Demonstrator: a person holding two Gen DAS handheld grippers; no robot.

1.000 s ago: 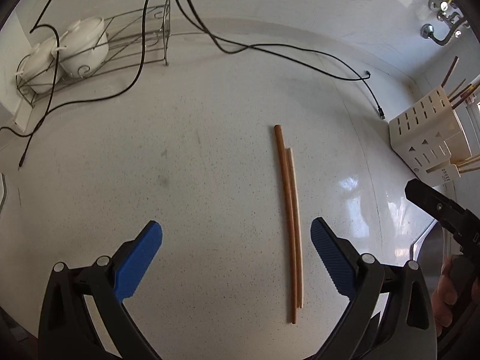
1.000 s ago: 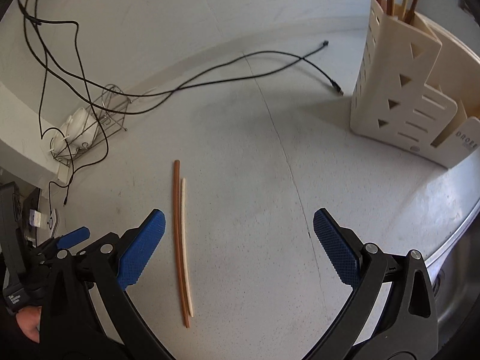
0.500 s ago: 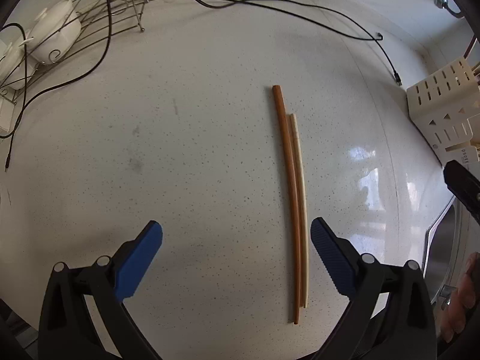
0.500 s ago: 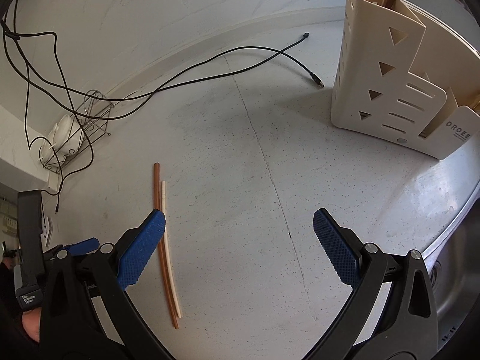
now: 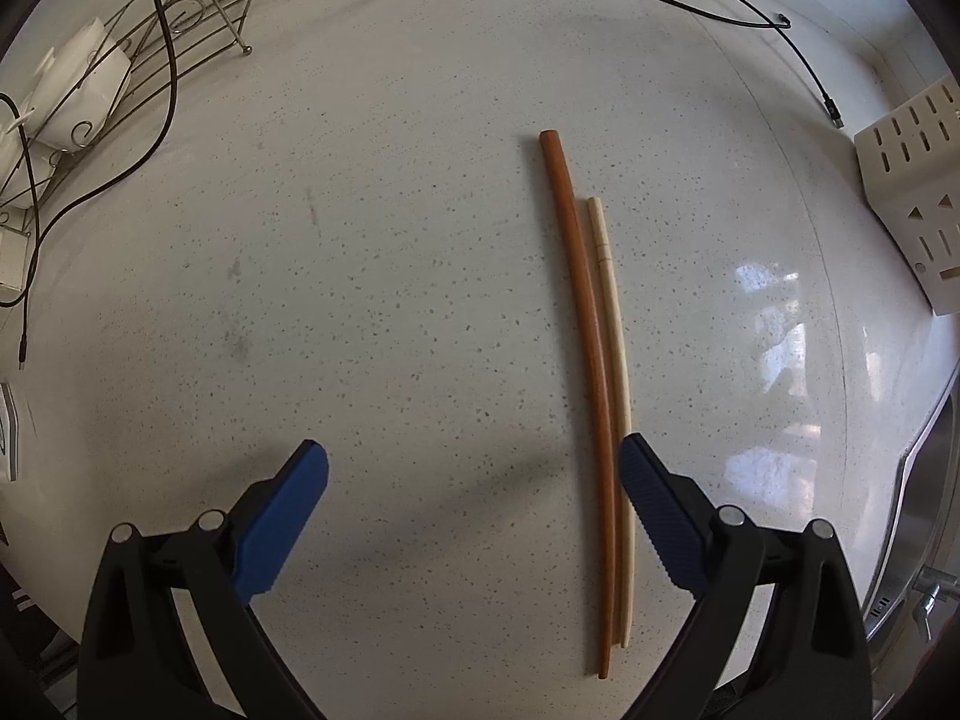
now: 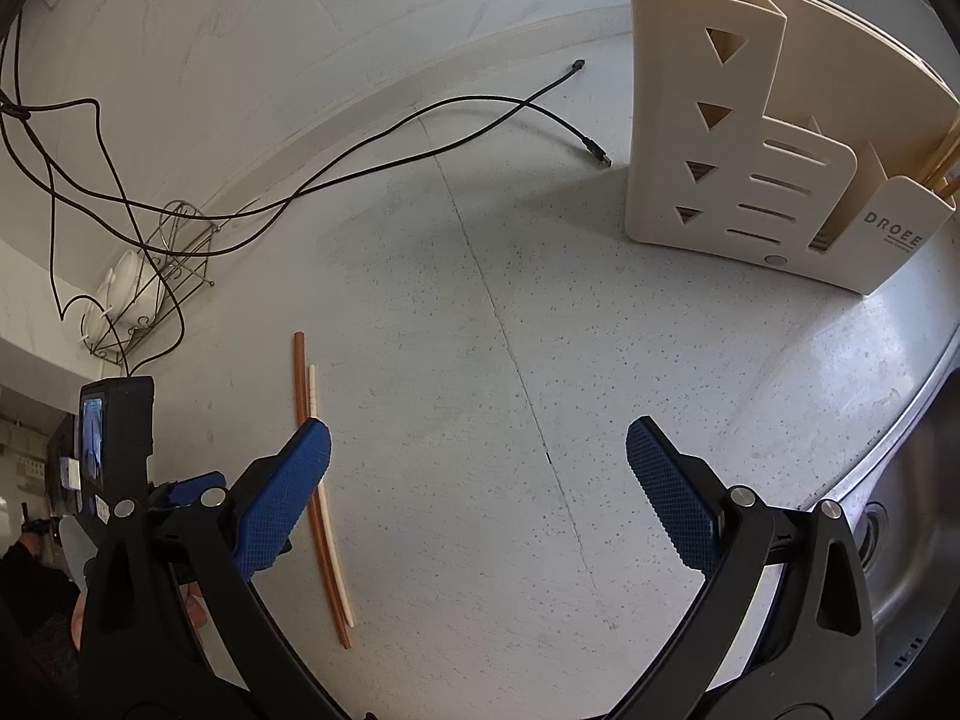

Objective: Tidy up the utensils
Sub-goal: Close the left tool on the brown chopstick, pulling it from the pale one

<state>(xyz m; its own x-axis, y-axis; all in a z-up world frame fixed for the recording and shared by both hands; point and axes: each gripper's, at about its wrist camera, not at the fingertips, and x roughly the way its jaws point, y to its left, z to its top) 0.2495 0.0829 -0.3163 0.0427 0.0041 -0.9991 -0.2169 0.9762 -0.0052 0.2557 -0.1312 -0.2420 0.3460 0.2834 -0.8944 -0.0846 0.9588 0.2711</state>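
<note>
Left tool (image 5: 474, 471) and right tool (image 6: 478, 450) both gape wide.

A kitchen: speckled countertop (image 6: 480, 240); steel sink (image 6: 912, 540); utensil holder (image 6: 720, 138).

A long reddish-brown chopstick (image 5: 585, 354) and a shorter cream chopstick (image 5: 613, 336) lie flat, side by side and touching, on the speckled countertop (image 5: 372, 276).

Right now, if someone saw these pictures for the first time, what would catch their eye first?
Probably the two chopsticks lying side by side on the pale counter: a long brown one and a shorter cream one, just inside the open left tool's right finger. Next, the cream holder at the back right, with sticks standing in it, and the black cables trailing across the counter.
</note>
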